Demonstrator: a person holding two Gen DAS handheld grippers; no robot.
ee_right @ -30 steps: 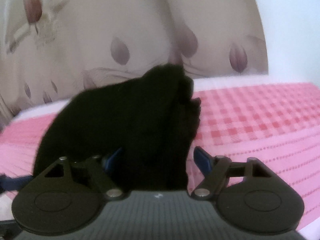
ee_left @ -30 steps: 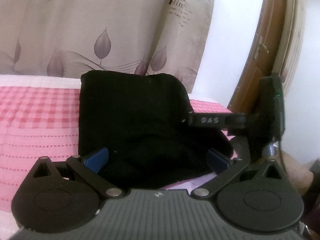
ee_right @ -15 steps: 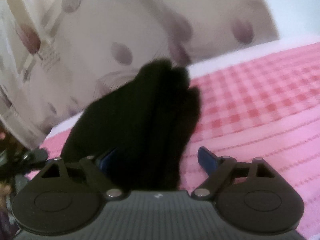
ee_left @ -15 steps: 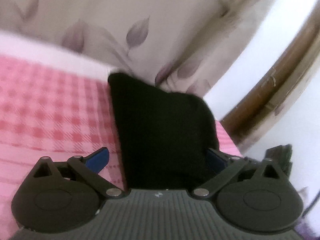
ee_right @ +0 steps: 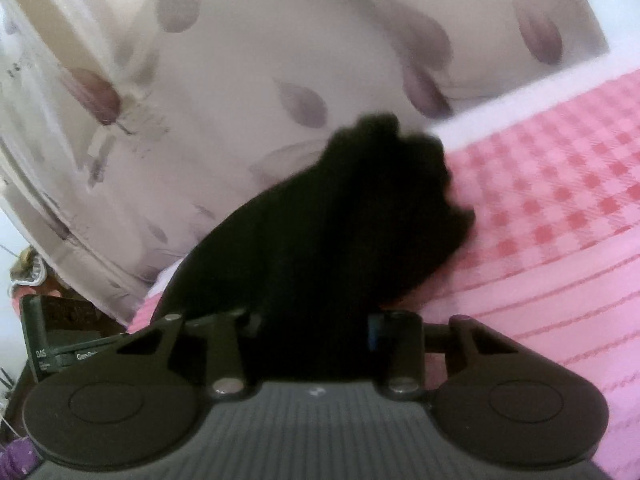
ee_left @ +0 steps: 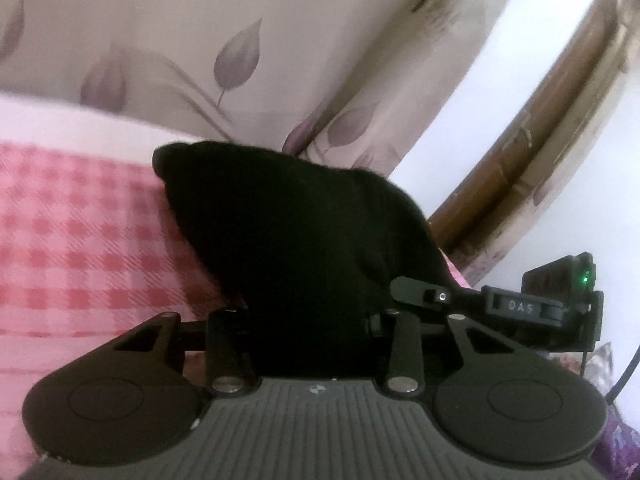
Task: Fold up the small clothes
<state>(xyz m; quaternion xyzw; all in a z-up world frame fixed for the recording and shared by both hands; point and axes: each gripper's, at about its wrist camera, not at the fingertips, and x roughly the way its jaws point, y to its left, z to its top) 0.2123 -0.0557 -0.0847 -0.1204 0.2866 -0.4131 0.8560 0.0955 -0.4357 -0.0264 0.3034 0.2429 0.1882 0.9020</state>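
A small black garment [ee_left: 288, 240] lies bunched on the pink checked bedspread [ee_left: 72, 240]. My left gripper [ee_left: 312, 320] is shut on its near edge; the cloth hides the fingertips. The right gripper's body [ee_left: 520, 308] shows at the right, against the garment's right side. In the right wrist view the same black garment [ee_right: 340, 232] fills the middle, and my right gripper [ee_right: 316, 328] is shut on it, fingertips buried in the cloth. The left gripper's body [ee_right: 60, 340] shows at the far left.
A beige curtain with purple leaf prints [ee_left: 240, 40] hangs just behind the bed. A brown wooden door frame [ee_left: 540, 128] stands at the right. The bedspread stretches on to the right in the right wrist view [ee_right: 560, 240].
Both grippers were open around the garment and have closed on it. Both cameras have tilted, and the cloth is now bunched up between the two grippers.
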